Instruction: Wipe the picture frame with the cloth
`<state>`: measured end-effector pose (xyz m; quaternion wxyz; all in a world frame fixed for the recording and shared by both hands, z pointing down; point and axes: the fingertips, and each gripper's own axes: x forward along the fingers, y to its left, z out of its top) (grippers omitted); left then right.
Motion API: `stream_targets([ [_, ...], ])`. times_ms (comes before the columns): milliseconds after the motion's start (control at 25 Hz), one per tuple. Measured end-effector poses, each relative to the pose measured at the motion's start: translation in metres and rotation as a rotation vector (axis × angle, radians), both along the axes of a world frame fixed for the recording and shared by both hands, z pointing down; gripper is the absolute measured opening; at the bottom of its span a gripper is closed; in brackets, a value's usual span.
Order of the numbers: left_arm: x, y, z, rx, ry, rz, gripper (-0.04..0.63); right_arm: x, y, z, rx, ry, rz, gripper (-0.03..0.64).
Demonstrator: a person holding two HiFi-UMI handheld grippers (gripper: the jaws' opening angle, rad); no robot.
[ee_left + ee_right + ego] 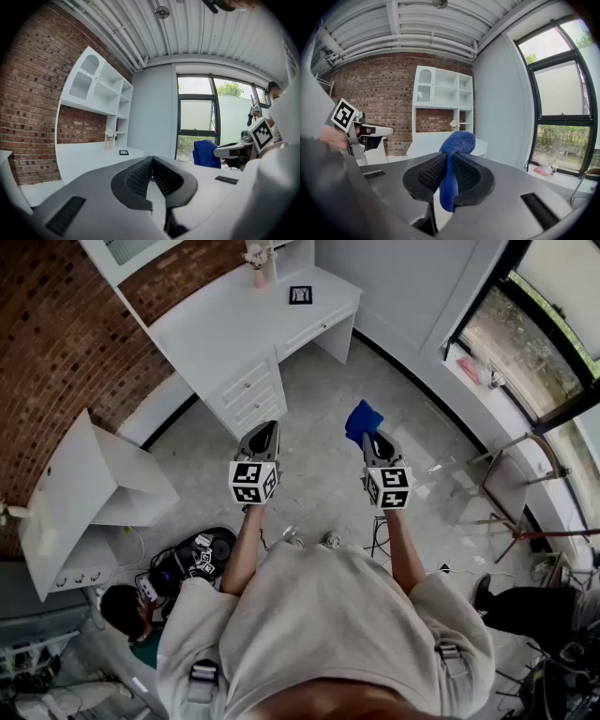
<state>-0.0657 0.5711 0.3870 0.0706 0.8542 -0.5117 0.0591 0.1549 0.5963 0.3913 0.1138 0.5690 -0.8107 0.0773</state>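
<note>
Cloth (458,140) is clenched in right tool (449,164); left tool (151,164) is closed, empty. Head view shows picture frame (300,295) on counter (225,324); right gripper view doesn't.

Grey left tongs (271,427) and right tongs (373,437) bear black-and-white marker cubes (253,482); the short-sleeved shirt (328,615) is beige.

No words, numbers or brand marks can be read anywhere; the square markers (248,482) on the cubes (387,487) are coded patterns, not lettering.
</note>
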Motion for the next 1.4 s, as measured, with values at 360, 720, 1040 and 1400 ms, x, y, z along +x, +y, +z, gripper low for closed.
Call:
stream_targets([
  [360,0.006,0.011,0.005,-0.008,0.001,0.0,0.017,0.005,0.009,0.01,-0.002,0.019,-0.004,0.058],
  [720,0.013,0.017,0.004,-0.007,0.005,-0.013,0.017,0.017,0.011,0.011,0.002,-0.003,-0.009,0.058],
  [1040,0.038,0.016,0.002,0.006,0.006,-0.032,0.017,0.038,0.008,0.013,0.0,-0.012,-0.043,0.058],
  [1400,0.063,0.019,0.022,-0.029,0.008,-0.065,0.017,0.06,0.004,0.025,-0.017,-0.015,-0.076,0.058],
])
